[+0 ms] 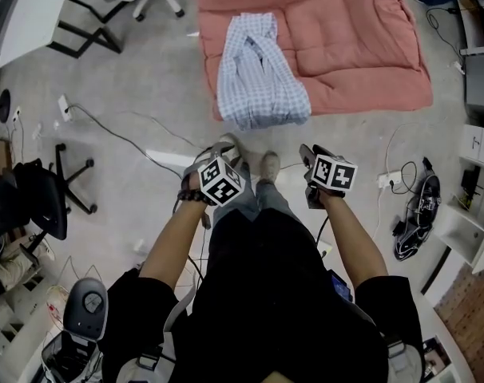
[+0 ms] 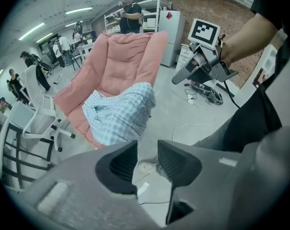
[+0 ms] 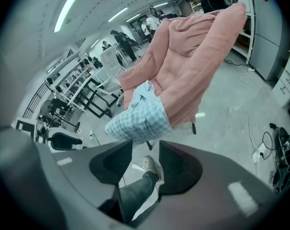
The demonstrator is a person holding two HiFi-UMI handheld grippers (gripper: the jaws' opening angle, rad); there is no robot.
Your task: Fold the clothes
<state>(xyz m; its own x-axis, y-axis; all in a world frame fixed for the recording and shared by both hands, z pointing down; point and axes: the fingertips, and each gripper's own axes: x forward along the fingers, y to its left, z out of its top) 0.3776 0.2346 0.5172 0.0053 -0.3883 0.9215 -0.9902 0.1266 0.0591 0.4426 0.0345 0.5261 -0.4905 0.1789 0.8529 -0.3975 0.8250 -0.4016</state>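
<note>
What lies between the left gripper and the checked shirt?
Just grey floor and the person's shoe by the left gripper; the checked shirt lies beyond on a pink mat. The left gripper view shows this.

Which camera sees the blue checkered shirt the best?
The head view: it looks down on the whole shirt, lying on the pink quilt. Both gripper views see it slanted and bunched, from its near end, so its far part is hard to make out.

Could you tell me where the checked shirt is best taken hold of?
Likely the two near corners of the checked shirt, one claw each, from above on the person's side: it lies flat on the pink quilt, that edge closest; left claw and right claw are open, empty.
</note>
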